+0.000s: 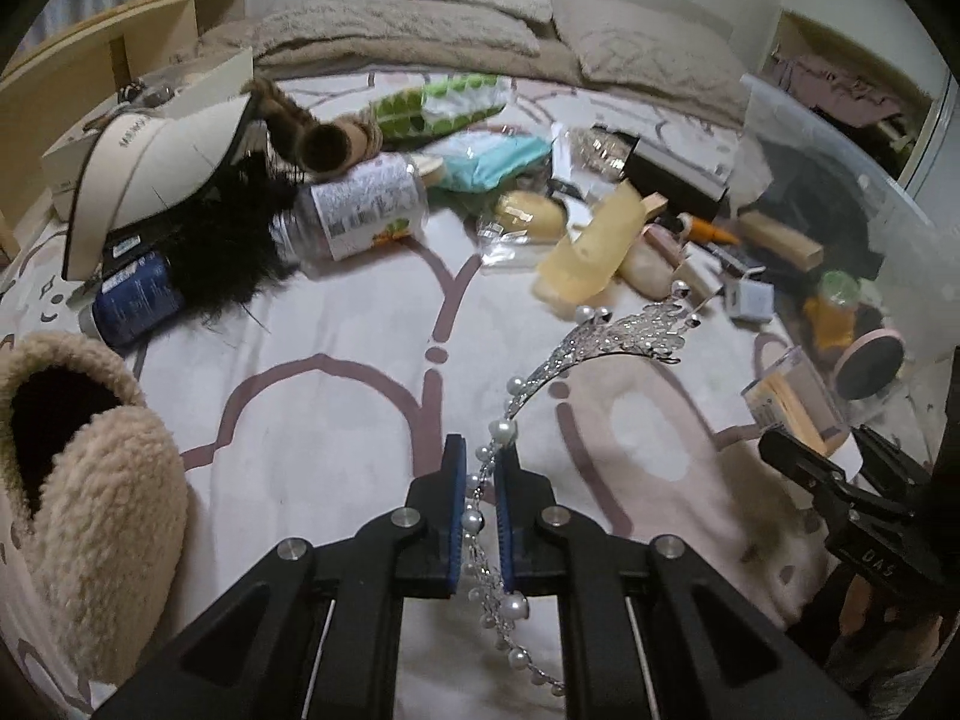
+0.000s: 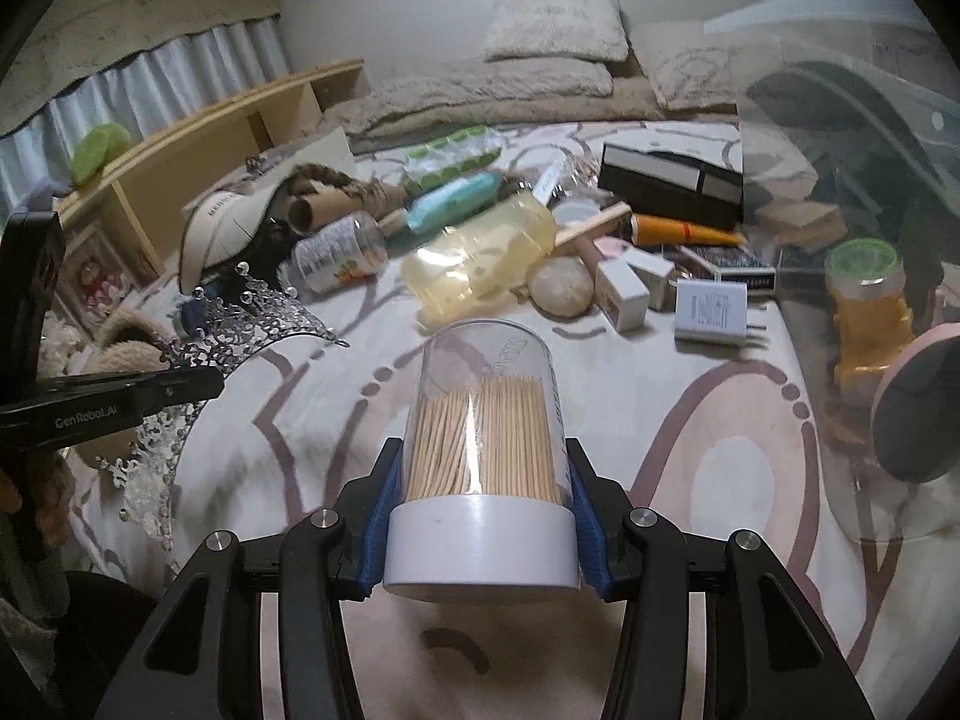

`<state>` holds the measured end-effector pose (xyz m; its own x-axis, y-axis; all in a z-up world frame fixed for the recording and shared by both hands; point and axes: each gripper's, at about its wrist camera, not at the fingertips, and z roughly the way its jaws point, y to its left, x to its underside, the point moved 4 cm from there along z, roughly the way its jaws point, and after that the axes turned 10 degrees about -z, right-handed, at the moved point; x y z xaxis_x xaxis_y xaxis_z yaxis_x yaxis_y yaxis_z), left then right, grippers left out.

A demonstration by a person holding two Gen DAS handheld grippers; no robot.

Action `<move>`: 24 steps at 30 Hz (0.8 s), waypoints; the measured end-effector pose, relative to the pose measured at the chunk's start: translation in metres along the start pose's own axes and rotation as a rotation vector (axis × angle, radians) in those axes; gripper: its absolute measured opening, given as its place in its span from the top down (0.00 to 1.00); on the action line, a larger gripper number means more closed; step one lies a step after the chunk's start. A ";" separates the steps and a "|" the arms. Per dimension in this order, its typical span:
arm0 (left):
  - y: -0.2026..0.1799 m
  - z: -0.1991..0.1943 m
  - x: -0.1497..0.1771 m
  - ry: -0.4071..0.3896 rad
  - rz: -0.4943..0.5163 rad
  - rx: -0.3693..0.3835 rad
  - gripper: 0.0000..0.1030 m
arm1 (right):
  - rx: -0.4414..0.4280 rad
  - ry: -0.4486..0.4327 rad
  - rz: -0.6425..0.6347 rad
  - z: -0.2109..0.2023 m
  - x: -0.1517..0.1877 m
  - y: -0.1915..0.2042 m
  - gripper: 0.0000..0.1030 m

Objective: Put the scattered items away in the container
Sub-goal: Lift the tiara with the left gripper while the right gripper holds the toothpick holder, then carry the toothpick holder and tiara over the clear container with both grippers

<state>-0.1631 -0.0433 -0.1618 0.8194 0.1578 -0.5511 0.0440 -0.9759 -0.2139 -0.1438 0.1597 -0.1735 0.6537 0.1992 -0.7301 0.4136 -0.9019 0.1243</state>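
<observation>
My left gripper (image 1: 482, 456) is shut on a silver tiara with pearls (image 1: 606, 342) and holds it above the bed; the tiara also shows in the right wrist view (image 2: 240, 330). My right gripper (image 2: 483, 468) is shut on a clear toothpick jar with a white base (image 2: 486, 420), which also shows in the left wrist view (image 1: 792, 402). The clear plastic container (image 2: 840, 138) stands at the right and holds a yellow jar (image 2: 864, 300), a pink round mirror (image 2: 918, 408) and other items. Scattered items lie across the middle of the bed.
On the patterned bedspread (image 1: 336, 372) lie a fluffy slipper (image 1: 90, 468), white visor (image 1: 156, 168), black feathers (image 1: 228, 246), a plastic bottle (image 1: 360, 204), blue can (image 1: 135, 294), yellow bottle (image 2: 480, 252), black box (image 2: 672, 180), white charger (image 2: 711, 309). Pillows and headboard shelf behind.
</observation>
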 end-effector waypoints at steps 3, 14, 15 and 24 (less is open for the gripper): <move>-0.008 -0.017 -0.002 -0.041 -0.007 0.030 0.91 | -0.006 -0.027 -0.001 -0.011 -0.004 0.000 0.51; -0.037 -0.066 -0.015 -0.144 0.011 0.095 0.91 | -0.015 -0.091 -0.013 -0.044 -0.024 0.004 0.51; -0.039 -0.069 -0.017 -0.149 0.011 0.100 0.91 | -0.016 -0.100 -0.016 -0.050 -0.028 0.004 0.51; -0.066 -0.100 -0.033 -0.194 0.030 0.135 0.91 | -0.036 -0.150 -0.026 -0.093 -0.055 -0.005 0.51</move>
<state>-0.1364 0.0012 -0.0489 0.6937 0.1682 -0.7004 -0.0660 -0.9534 -0.2944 -0.1228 0.1887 -0.0711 0.5418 0.1599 -0.8251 0.4534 -0.8822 0.1267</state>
